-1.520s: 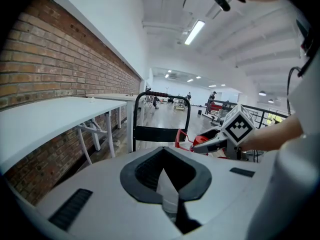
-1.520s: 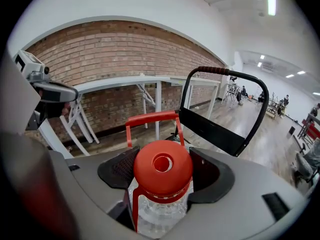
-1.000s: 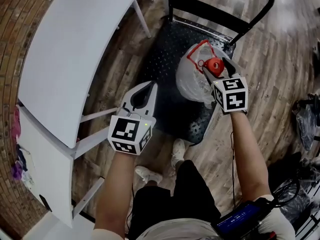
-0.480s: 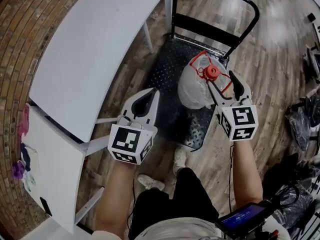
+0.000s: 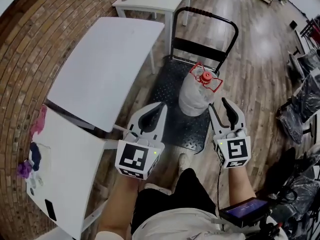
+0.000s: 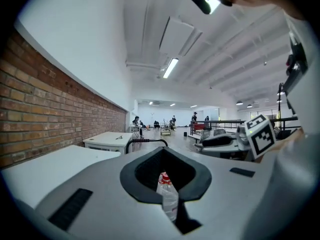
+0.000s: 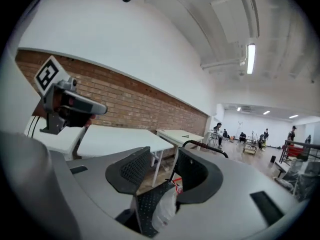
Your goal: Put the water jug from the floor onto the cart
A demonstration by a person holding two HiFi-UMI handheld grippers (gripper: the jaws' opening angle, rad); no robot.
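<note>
Water jug: your jug [image 5: 196, 95] stands upright on the cart [image 5: 191, 127], on its black deck toward the handle end, red cap on top.
Left gripper: your left gripper [image 5: 159, 109] is over the cart's near left corner. Its jaws are closed tip to tip and hold nothing.
Right gripper: your right gripper [image 5: 218, 105] is over the cart's near right edge, apart from the jug. Its jaws are parted, have just been closing, and have nothing between them.
Table: the white table [image 5: 105, 69] is just left of the cart.
</note>
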